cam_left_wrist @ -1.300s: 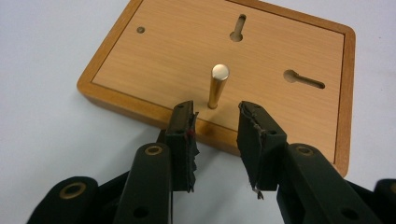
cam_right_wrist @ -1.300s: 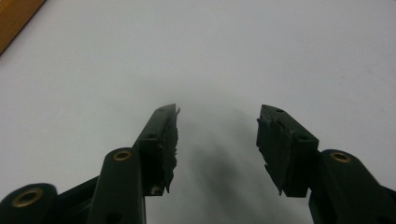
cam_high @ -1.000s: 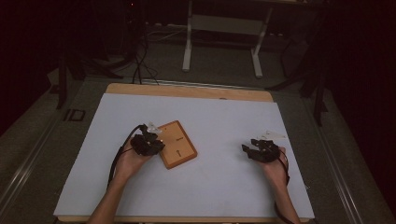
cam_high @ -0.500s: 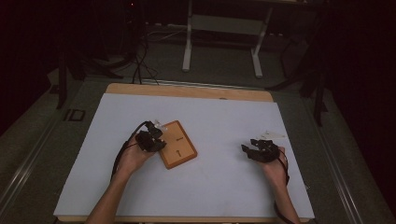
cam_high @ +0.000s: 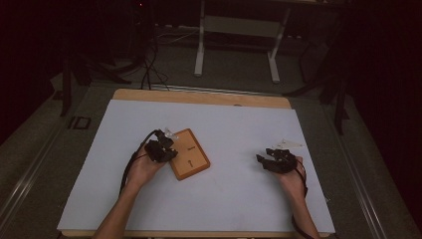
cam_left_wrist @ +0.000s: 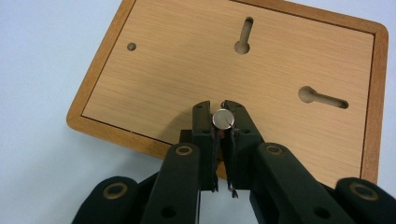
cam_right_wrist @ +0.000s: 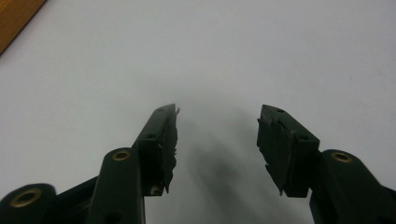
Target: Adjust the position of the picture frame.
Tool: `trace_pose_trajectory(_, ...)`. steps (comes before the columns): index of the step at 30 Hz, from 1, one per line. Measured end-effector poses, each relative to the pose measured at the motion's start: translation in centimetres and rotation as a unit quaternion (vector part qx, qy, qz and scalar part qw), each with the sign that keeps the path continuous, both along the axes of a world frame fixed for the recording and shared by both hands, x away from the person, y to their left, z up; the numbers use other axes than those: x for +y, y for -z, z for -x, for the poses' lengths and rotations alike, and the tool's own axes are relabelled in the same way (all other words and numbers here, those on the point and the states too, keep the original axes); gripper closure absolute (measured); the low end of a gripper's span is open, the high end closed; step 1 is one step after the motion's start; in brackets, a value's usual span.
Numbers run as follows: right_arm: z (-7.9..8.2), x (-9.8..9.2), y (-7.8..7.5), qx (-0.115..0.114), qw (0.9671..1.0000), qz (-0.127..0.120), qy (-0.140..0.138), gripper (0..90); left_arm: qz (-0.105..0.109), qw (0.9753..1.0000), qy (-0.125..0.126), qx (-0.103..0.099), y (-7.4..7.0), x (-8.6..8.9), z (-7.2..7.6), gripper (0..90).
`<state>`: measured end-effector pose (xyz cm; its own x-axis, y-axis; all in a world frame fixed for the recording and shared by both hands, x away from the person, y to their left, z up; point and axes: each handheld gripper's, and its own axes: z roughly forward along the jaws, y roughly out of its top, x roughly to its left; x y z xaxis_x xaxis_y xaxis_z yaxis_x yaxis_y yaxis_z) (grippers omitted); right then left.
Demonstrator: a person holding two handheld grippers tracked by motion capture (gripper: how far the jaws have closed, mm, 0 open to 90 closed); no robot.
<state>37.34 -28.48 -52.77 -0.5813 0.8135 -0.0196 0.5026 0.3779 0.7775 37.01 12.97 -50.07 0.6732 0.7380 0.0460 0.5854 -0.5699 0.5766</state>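
A wooden board (cam_high: 194, 158) lies flat on the white table, left of centre. Its face (cam_left_wrist: 187, 70) has two keyhole slots (cam_left_wrist: 243, 39) (cam_left_wrist: 322, 96) and a small dark dot (cam_left_wrist: 131, 46) near one corner. My left gripper (cam_high: 166, 149) hovers over the board's left edge. In the left gripper view it (cam_left_wrist: 222, 109) is shut on a small round-headed metal pin (cam_left_wrist: 222, 119) above the board's near edge. My right gripper (cam_high: 263, 162) rests at the right of the table. It (cam_right_wrist: 217, 112) stands open with nothing between its fingers.
The white table top (cam_high: 234, 124) spreads wide around the board. Small pale scraps (cam_high: 289, 143) lie just beyond the right gripper. A corner of the board (cam_right_wrist: 14, 14) shows in the right gripper view. Metal frame legs (cam_high: 200, 50) stand on the dark floor behind the table.
My left hand has crept slightly forward and right along the board's edge. The right hand and the board have not moved.
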Motion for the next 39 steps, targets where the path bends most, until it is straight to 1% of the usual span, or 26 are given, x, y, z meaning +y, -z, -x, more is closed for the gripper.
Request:
trace_pose_trajectory(3,0.0,0.2,0.0,0.0,1.0,-0.001,-0.004,46.8,0.005,1.0,0.0,-0.008,0.0,0.0,0.2,84.7)
trace_pose_trajectory(5,0.0,0.5,0.0,0.0,1.0,-0.003,-0.009,46.8,0.013,0.9998,0.006,-0.017,-0.2,0.1,0.3,84.8)
trace_pose_trajectory(6,0.0,0.7,0.0,0.0,0.9999,-0.004,-0.012,46.8,0.018,0.9996,0.007,-0.021,-0.4,0.1,0.4,84.9)
trace_pose_trajectory(7,0.0,0.9,0.0,-0.001,0.9999,-0.002,-0.015,46.8,0.029,0.9992,0.009,-0.025,-0.6,0.2,0.4,84.9)
trace_pose_trajectory(8,0.0,1.1,0.0,0.0,0.9998,0.0,-0.018,46.8,0.032,0.9989,0.011,-0.032,-0.9,0.2,0.5,85.0)
trace_pose_trajectory(10,0.0,1.4,0.0,0.0,0.9997,0.001,-0.022,46.8,0.031,0.9985,0.017,-0.041,-1.3,-0.1,0.7,85.0)
trace_pose_trajectory(13,0.0,2.0,0.1,0.0,0.9995,0.004,-0.032,46.8,0.037,0.9978,0.03,-0.046,-1.8,-0.4,0.9,85.2)
trace_pose_trajectory(14,0.0,2.2,0.0,0.0,0.9994,0.004,-0.034,46.8,0.042,0.9974,0.032,-0.049,-1.9,-0.5,1.0,85.2)
trace_pose_trajectory(17,0.1,2.7,0.0,-0.001,0.9991,0.004,-0.043,46.8,0.043,0.9967,0.037,-0.058,-2.2,-0.8,1.2,85.3)
trace_pose_trajectory(20,0.2,3.1,0.0,-0.002,0.9987,0.004,-0.051,46.8,0.047,0.9962,0.042,-0.06,-2.4,-0.9,1.3,85.3)
trace_pose_trajectory(23,0.2,3.6,0.1,0.0,0.9983,0.005,-0.058,46.8,0.046,0.9959,0.047,-0.062,-2.6,-1.2,1.5,85.4)
trace_pose_trajectory(27,0.3,4.2,0.0,0.003,0.9976,-0.004,-0.069,46.8,0.05,0.9955,0.049,-0.064,-2.8,-1.4,1.5,85.4)
trace_pose_trajectory(30,0.5,4.9,0.0,0.005,0.9965,-0.013,-0.083,46.9,0.054,0.9952,0.048,-0.066,-2.8,-1.5,1.5,85.4)
trace_pose_trajectory(31,0.6,5.2,-0.1,0.005,0.9961,-0.013,-0.087,47.0,0.053,0.9954,0.049,-0.064,-2.9,-1.6,1.5,85.4)
trace_pose_trajectory(34,0.8,6.1,-0.1,0.004,0.9946,-0.012,-0.103,47.6,0.052,0.995,0.051,-0.068,-3.0,-1.9,1.7,85.4)
trace_pose_trajectory(35,0.9,6.4,-0.1,0.004,0.994,-0.012,-0.109,48.4,0.051,0.9951,0.052,-0.067,-3.1,-2.0,1.7,85.4)
trace_pose_trajectory(37,0.9,6.9,0.0,0.005,0.9933,-0.013,-0.115,50.6,0.051,0.9946,0.059,-0.069,-3.3,-2.3,1.8,85.4)
trace_pose_trajectory(39,1.0,7.2,0.1,0.007,0.9924,-0.013,-0.122,55.3,0.051,0.9942,0.062,-0.072,-3.6,-2.5,1.9,85.4)
